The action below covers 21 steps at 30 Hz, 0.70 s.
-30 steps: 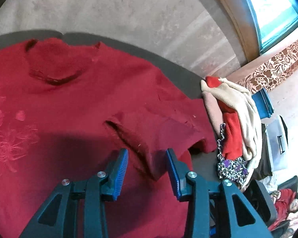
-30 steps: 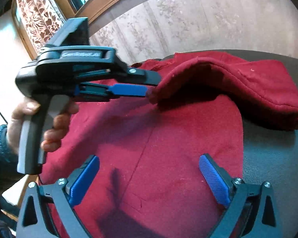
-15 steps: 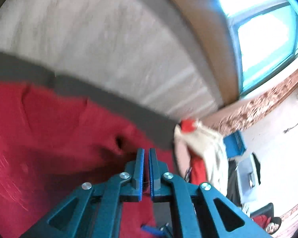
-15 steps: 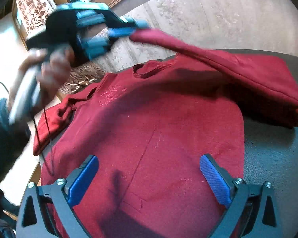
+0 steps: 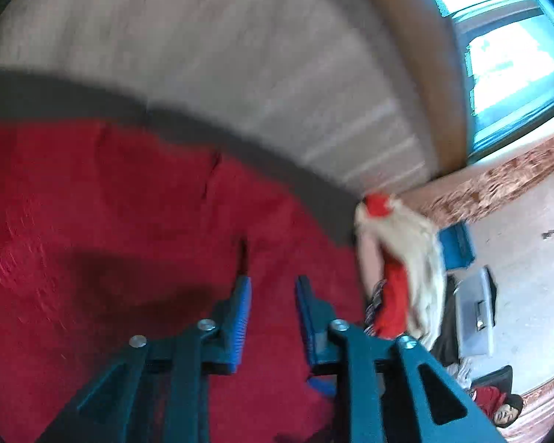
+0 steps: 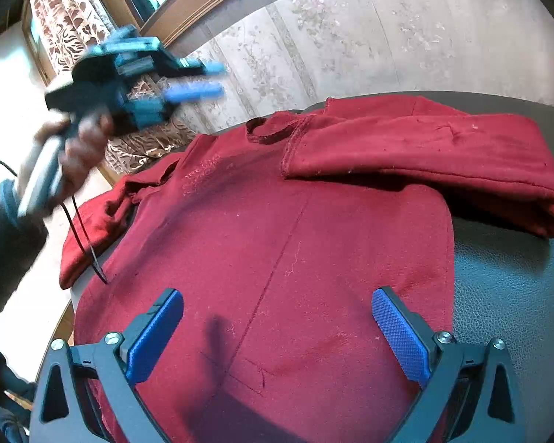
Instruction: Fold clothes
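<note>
A dark red sweater lies flat on a dark table. Its right sleeve is folded across the chest below the neckline. The other sleeve hangs over the table's left edge. My left gripper is open and empty, raised above the sweater at the upper left of the right wrist view. In its own blurred view the left gripper hovers over the sweater. My right gripper is wide open and empty, low over the sweater's hem.
A pile of cream, red and patterned clothes lies at the table's right end. A patterned wall stands behind the table. A window, a blue box and a grey bin are beyond the pile.
My left gripper carried the right sleeve over the chest, let it go and opened, then rose up and to the left. The sleeve now lies folded. My right gripper has stayed still.
</note>
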Motion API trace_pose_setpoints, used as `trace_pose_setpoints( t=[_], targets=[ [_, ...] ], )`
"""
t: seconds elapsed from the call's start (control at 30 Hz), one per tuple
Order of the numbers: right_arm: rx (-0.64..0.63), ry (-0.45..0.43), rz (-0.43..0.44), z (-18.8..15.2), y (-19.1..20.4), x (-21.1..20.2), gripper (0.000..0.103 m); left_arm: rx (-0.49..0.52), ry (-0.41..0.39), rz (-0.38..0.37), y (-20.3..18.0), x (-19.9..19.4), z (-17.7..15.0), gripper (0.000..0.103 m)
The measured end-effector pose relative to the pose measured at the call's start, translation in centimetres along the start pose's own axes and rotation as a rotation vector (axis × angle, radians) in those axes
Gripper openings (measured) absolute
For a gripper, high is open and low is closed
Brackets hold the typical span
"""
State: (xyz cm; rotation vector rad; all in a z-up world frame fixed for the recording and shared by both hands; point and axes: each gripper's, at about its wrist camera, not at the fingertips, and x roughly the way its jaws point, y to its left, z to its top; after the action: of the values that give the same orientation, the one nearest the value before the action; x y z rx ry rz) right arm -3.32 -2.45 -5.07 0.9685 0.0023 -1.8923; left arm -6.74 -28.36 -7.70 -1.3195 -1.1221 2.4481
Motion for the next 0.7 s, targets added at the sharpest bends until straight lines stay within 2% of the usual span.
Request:
trace_pose_setpoints(
  t=[0.13,0.37,0.5,0.6,0.7],
  targets=[
    [0.001,-0.001,0.002,0.0,0.0,0.0,0.103,-0.029,-0.014,-0.002,0.9,2.9,-0.5,0.035],
    [0.004,-0.004,0.006,-0.1,-0.1,-0.1,0.103,0.086,0.036,0.096,-0.5,6.5,-0.8,0.033],
    [0.005,-0.005,0.006,-0.1,-0.1,-0.1,0.103,0.141,0.058,0.129,-1.8,7.9,-0.8,0.021],
    [0.005,-0.006,0.005,-0.1,0.0,-0.1,0.103,0.187,0.077,0.141,-2.8,8.7,-0.8,0.008],
    [0.004,-0.007,0.001,-0.2,0.1,-0.1,0.103,0.197,0.068,0.140,-3.3,8.5,-0.6,0.006]
  ],
)
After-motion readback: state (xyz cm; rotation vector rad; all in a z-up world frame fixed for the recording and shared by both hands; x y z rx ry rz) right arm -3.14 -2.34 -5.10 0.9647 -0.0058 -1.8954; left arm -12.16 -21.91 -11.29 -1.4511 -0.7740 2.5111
